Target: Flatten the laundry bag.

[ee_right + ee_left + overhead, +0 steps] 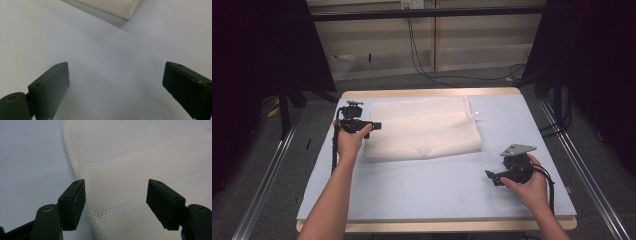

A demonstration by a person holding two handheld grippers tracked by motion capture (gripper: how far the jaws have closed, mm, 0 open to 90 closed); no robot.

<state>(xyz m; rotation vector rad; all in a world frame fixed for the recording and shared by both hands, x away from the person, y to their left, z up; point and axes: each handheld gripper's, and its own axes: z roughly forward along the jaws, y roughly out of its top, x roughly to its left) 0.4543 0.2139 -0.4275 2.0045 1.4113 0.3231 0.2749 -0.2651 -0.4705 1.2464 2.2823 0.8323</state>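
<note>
A folded white mesh cloth (422,127) lies on the pale blue table (437,190), toward its far middle. My left gripper (373,126) is at the cloth's left edge and points right, over the fold. Seen from the left gripper view, its jaws stand apart above the mesh cloth (130,170), whose folded edge runs between them; the pads do not press on it. My right gripper (492,176) is held low over bare table at the near right, pointing left, its jaws wide apart with nothing between them. A corner of the cloth (120,8) lies beyond it.
The table has a wooden rim (432,92). Black curtains hang at both sides, and cables (422,60) run across the grey floor behind. Metal rails (262,185) flank the table on the floor.
</note>
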